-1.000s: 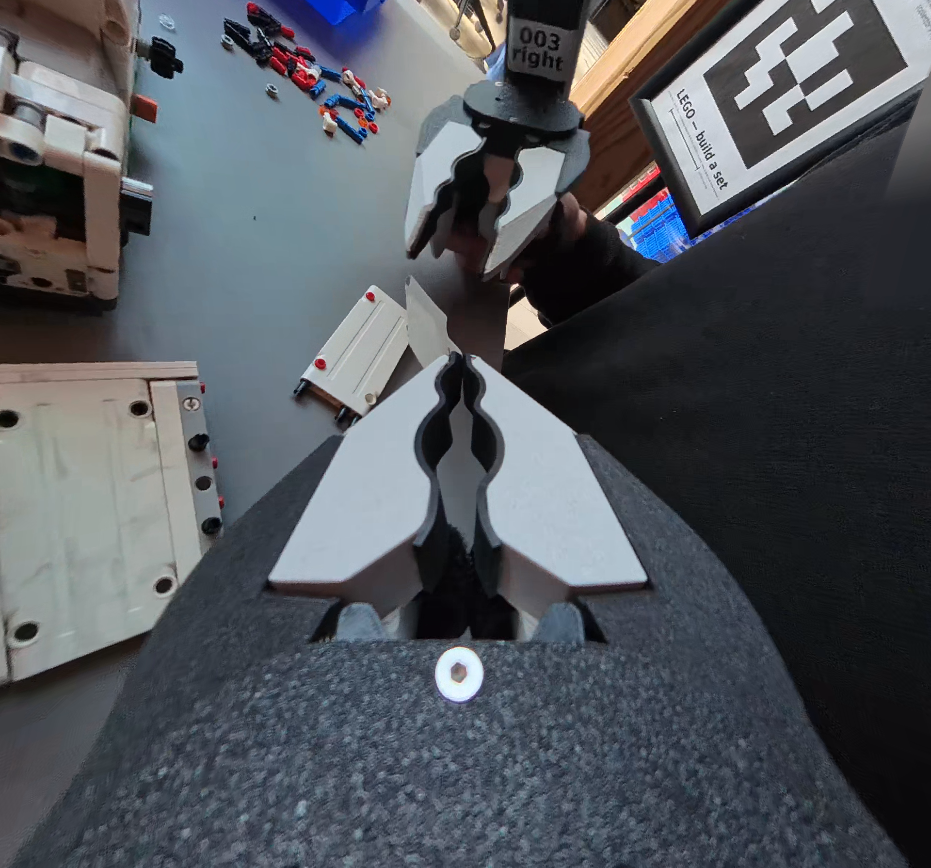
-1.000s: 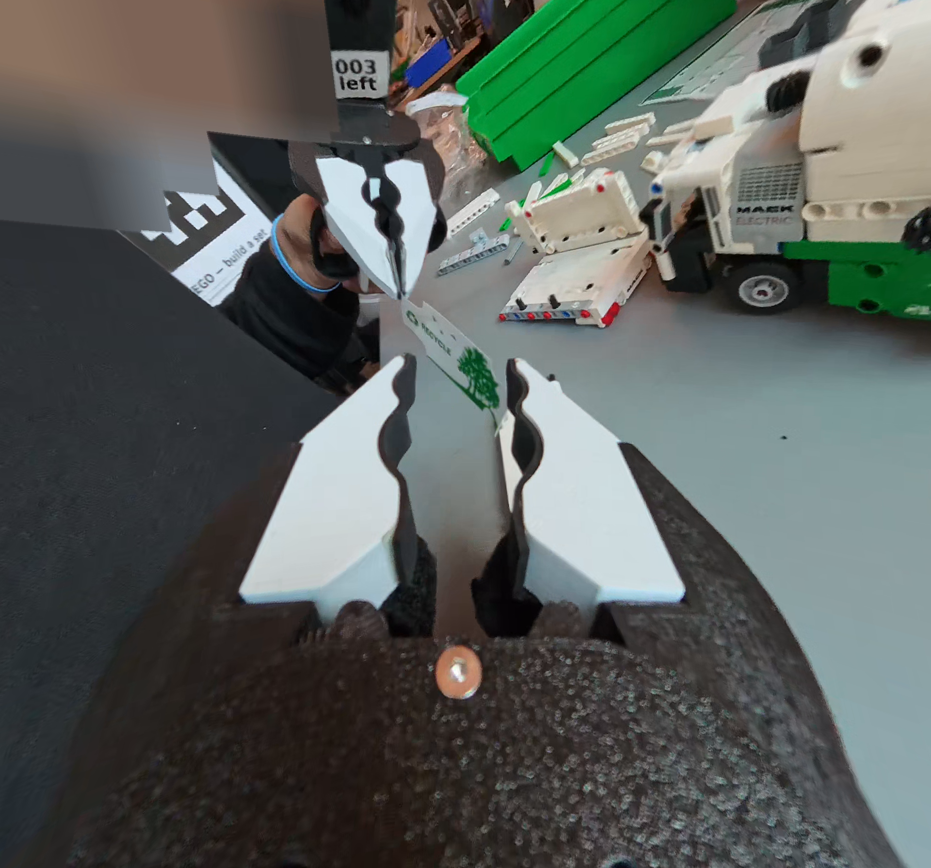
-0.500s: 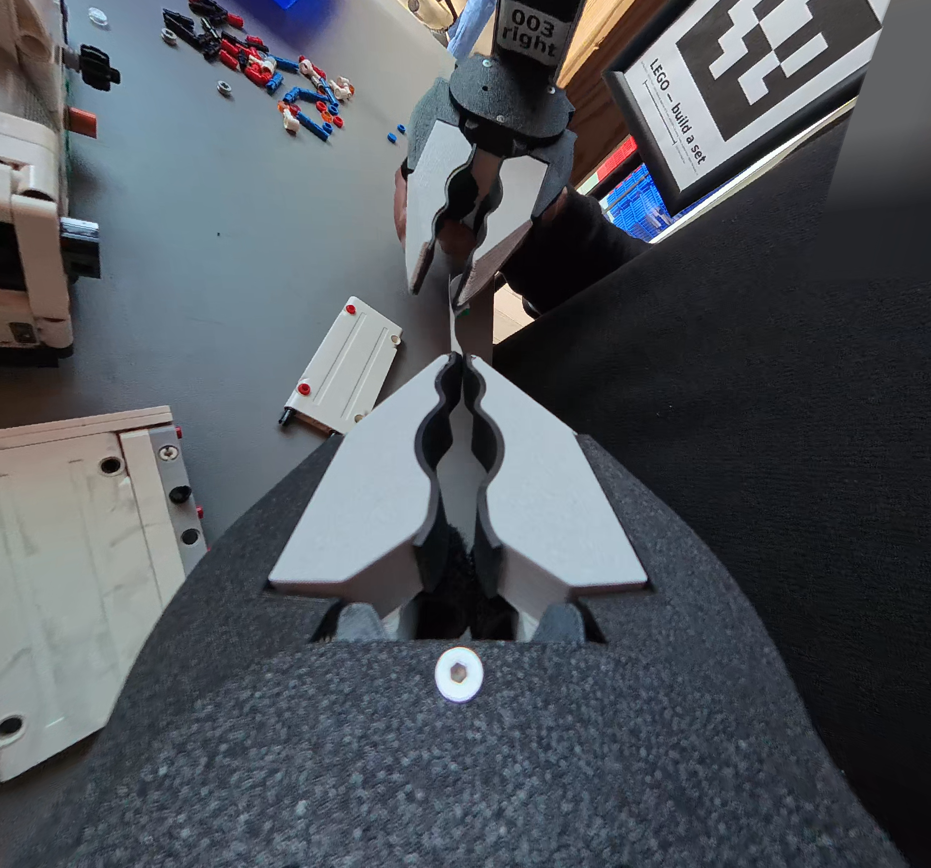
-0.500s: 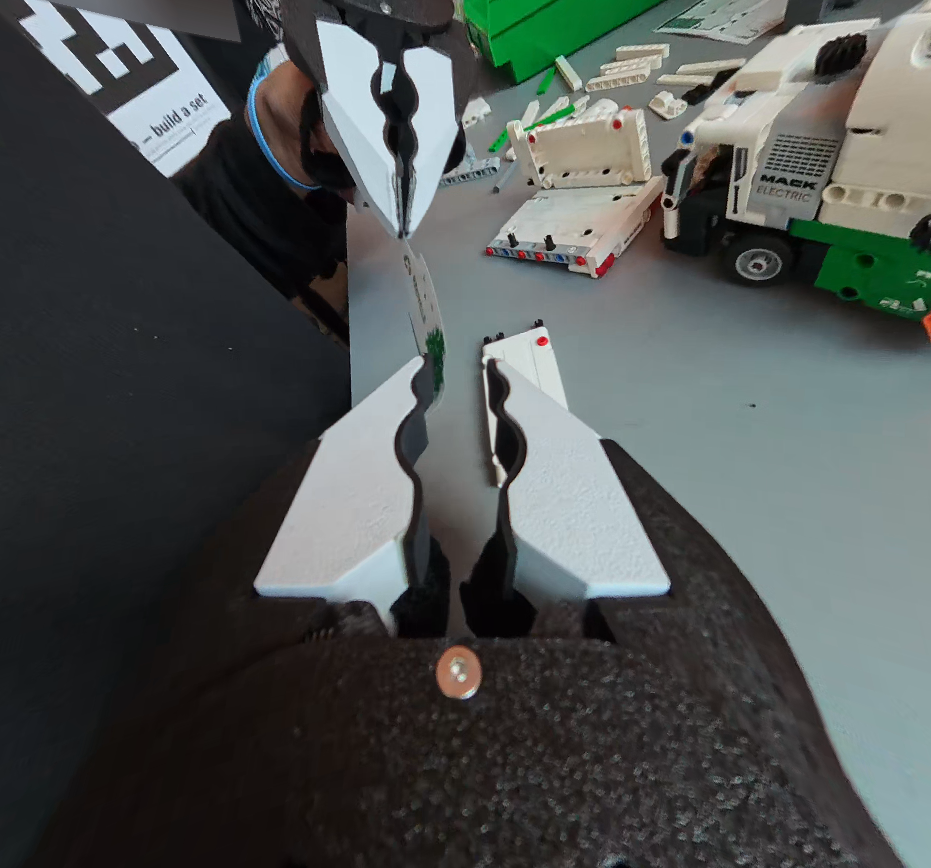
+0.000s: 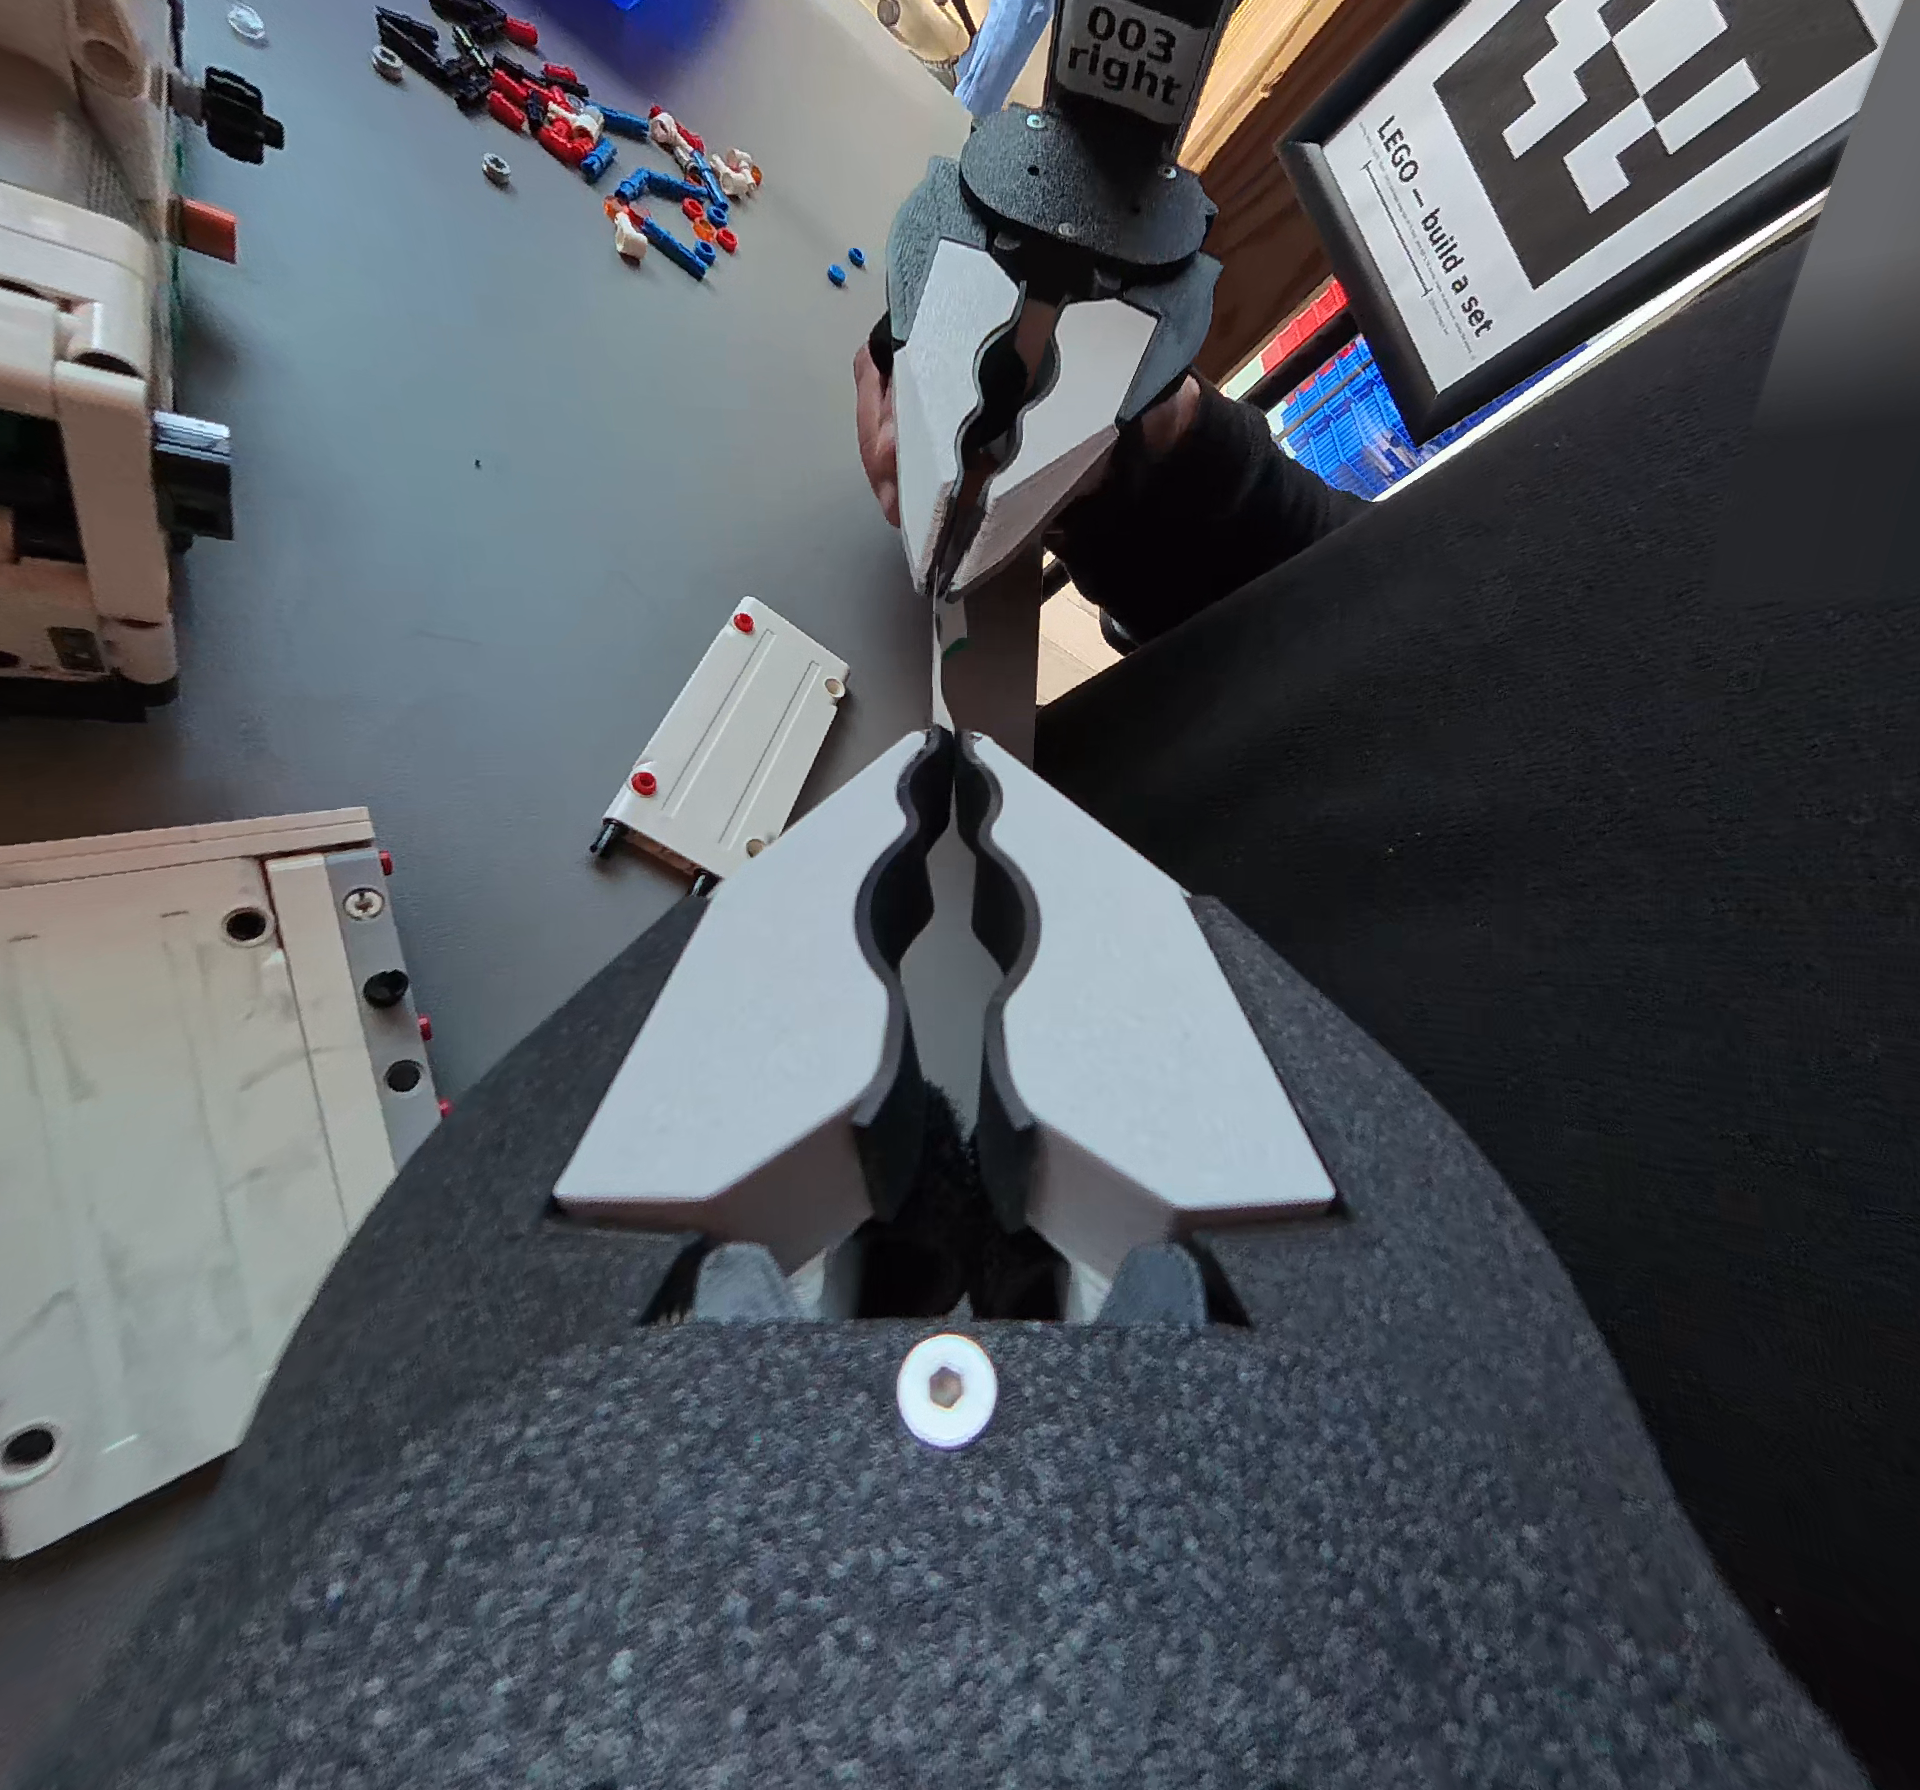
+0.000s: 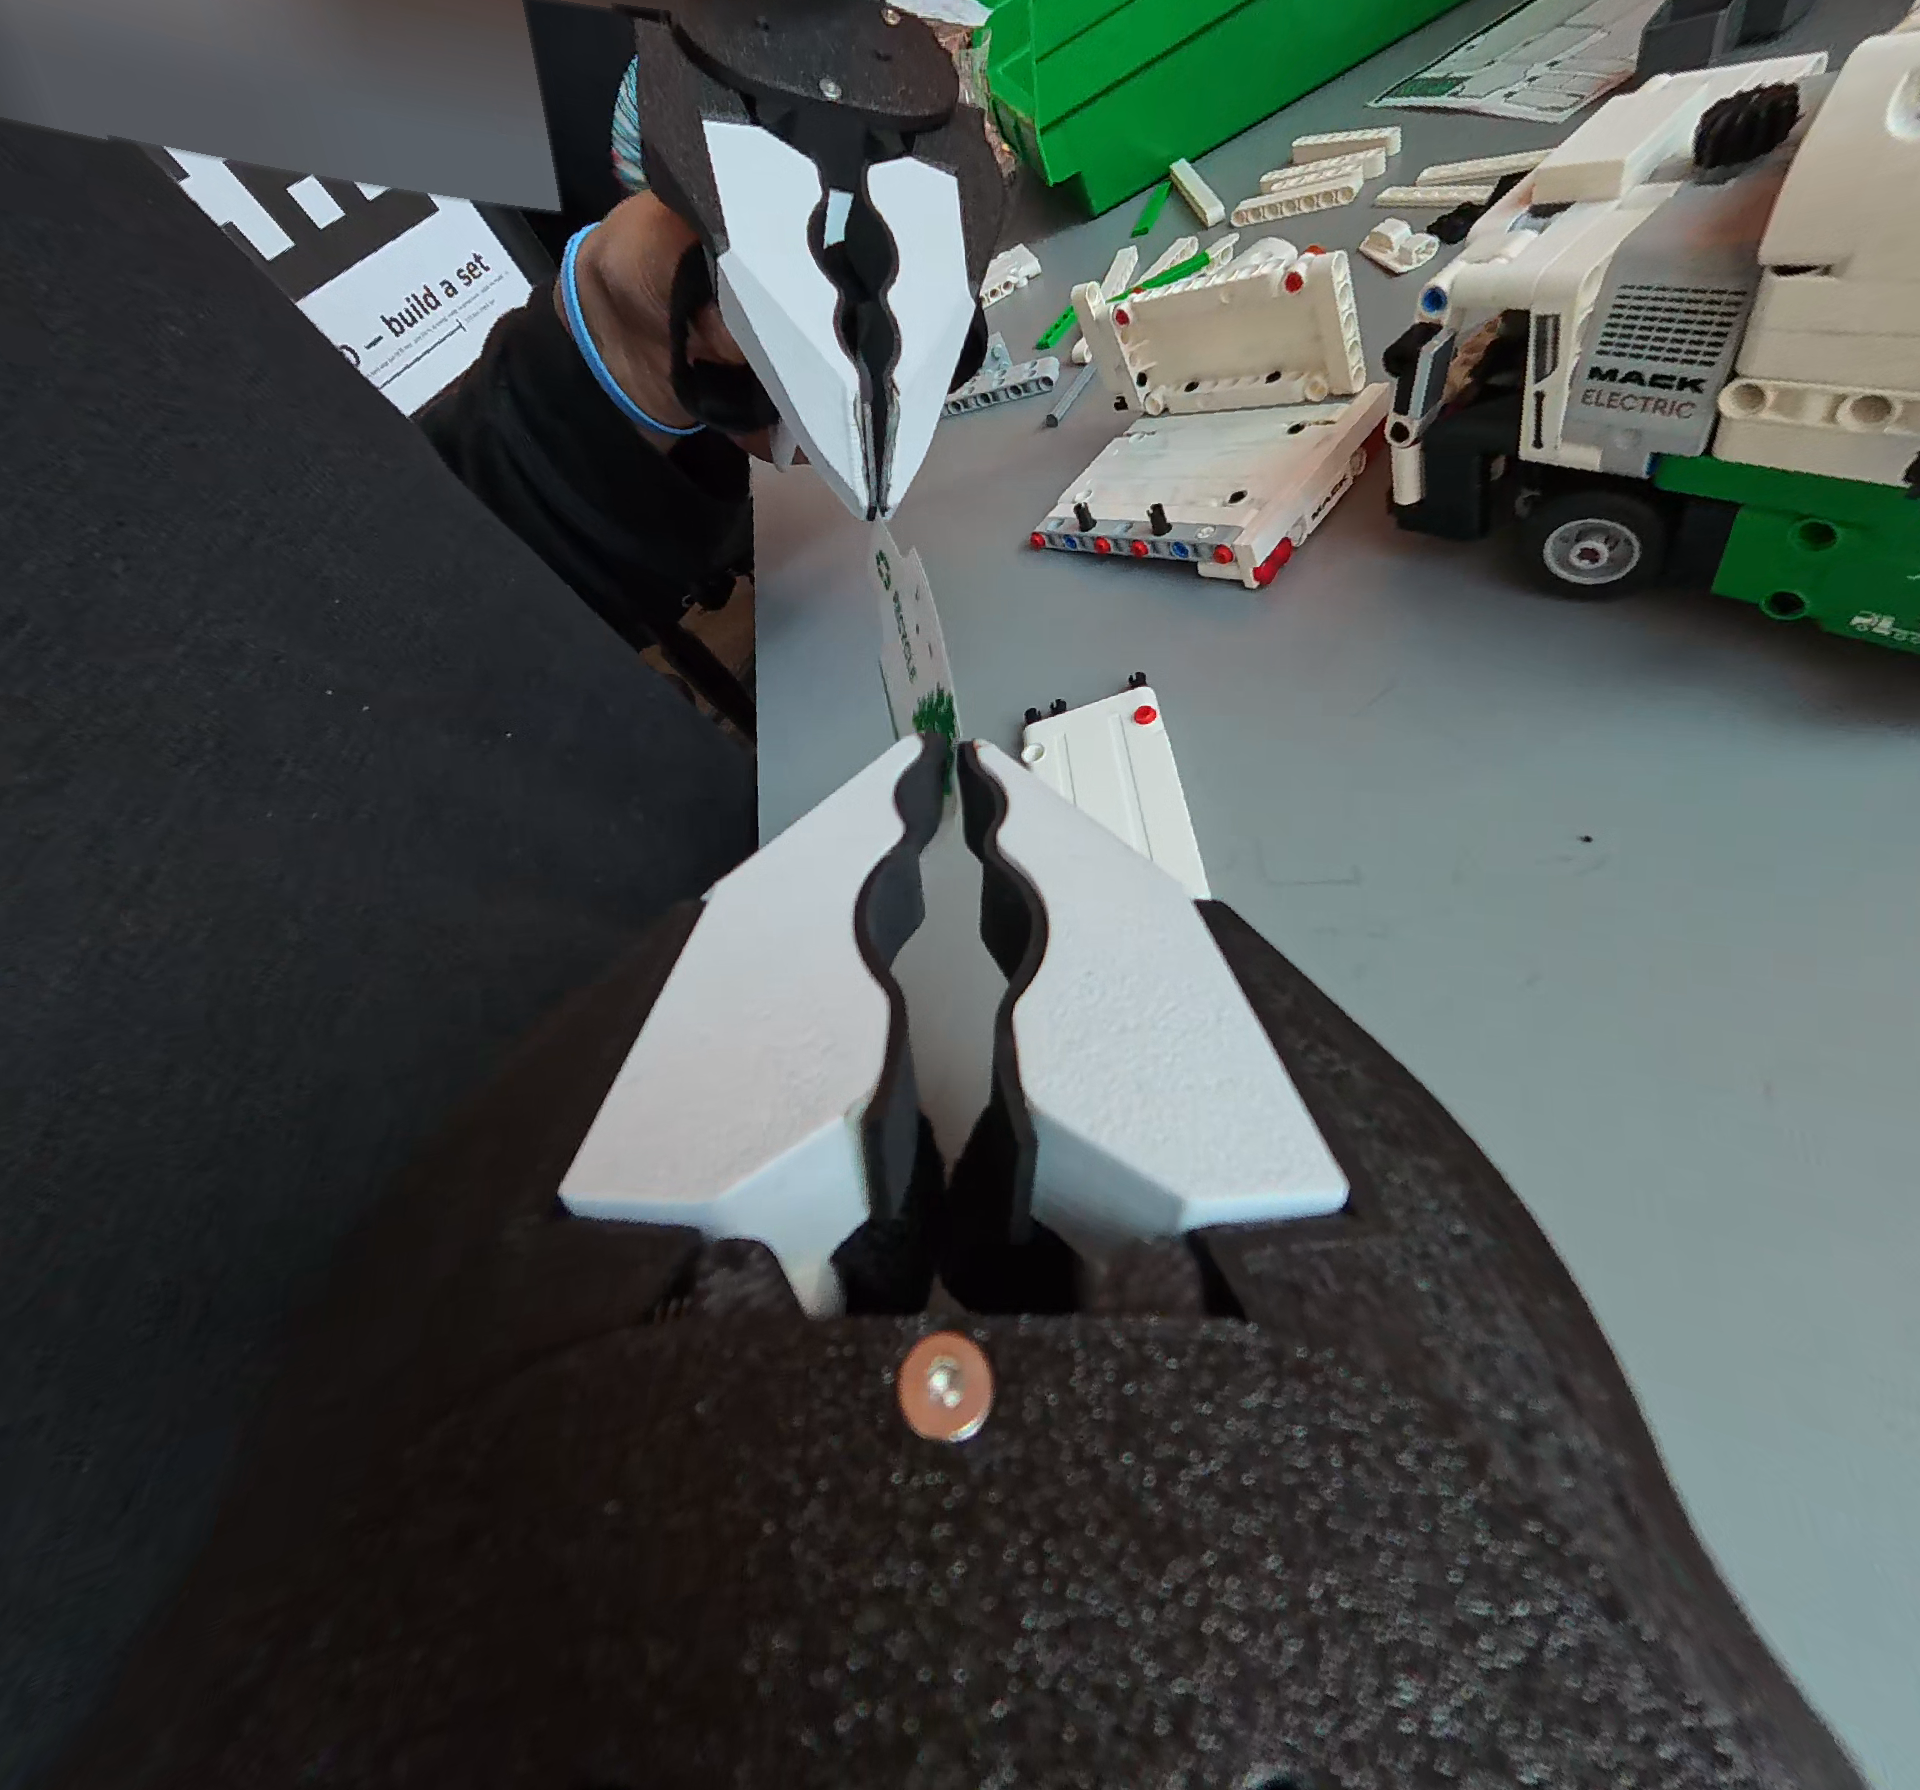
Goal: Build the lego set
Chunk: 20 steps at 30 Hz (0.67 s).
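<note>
- A thin white sticker strip printed in green [image 6: 912,639] hangs in the air just over the near edge of the grey tabletop [image 6: 1455,857], stretched between the two tools.
- The left gripper [image 5: 943,734] is clenched on one end of the strip; its fingertips meet on the sheet, as the right wrist view also shows [image 6: 876,506].
- The right gripper [image 6: 951,751] pinches the opposite, green-printed end, jaws drawn together on it; seen from the left wrist view [image 5: 940,587], its tips likewise close on the strip.
- The strip looks very light and limp: it bows between the two holds, so it would likely flop, curl or cling if one end went free.
- It seems easy to crease or tear; a hold at the very ends, as here, keeps it taut and leaves the middle untouched.
- Directly beneath lies a flat white plastic brick panel with red pins [image 6: 1117,784], close to the right gripper's tips.
- Farther off stand a white-and-green toy truck [image 6: 1714,390] and scattered small red, blue and black connector pieces [image 5: 582,130].
</note>
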{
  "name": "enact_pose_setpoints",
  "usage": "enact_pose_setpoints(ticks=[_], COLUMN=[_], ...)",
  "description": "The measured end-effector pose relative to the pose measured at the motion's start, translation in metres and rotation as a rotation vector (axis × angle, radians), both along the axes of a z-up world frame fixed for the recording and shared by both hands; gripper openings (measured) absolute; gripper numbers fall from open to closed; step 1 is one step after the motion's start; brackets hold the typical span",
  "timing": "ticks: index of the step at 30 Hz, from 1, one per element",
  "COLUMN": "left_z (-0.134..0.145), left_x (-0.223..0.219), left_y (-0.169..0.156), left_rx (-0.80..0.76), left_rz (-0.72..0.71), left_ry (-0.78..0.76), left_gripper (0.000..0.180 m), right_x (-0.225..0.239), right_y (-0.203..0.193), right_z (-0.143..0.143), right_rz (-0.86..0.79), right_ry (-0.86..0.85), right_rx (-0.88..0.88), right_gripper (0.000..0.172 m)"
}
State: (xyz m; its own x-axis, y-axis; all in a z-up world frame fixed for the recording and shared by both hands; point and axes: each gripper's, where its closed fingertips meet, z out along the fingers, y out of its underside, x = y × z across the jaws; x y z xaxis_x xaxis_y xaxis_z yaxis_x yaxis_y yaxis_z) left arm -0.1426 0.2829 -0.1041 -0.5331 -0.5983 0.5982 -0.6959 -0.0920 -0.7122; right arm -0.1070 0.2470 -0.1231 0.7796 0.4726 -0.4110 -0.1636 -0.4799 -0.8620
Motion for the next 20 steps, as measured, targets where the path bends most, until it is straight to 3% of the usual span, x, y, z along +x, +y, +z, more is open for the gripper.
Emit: enact_pose_setpoints(ticks=[11,20], left_z=[-0.003,-0.038], left_x=[0.001,0.015], left_y=[0.002,0.012], left_rx=[0.019,0.118], left_rz=[0.014,0.126], left_ry=[0.008,0.145], left_gripper=[0.0,0.0], right_x=[0.001,0.013], right_y=[0.001,0.006], right_z=[-0.001,-0.024], right_rz=[-0.02,-0.057], right_ry=[0.051,0.416], right_rx=[-0.015,-0.427], right_gripper=[0.0,0.0])
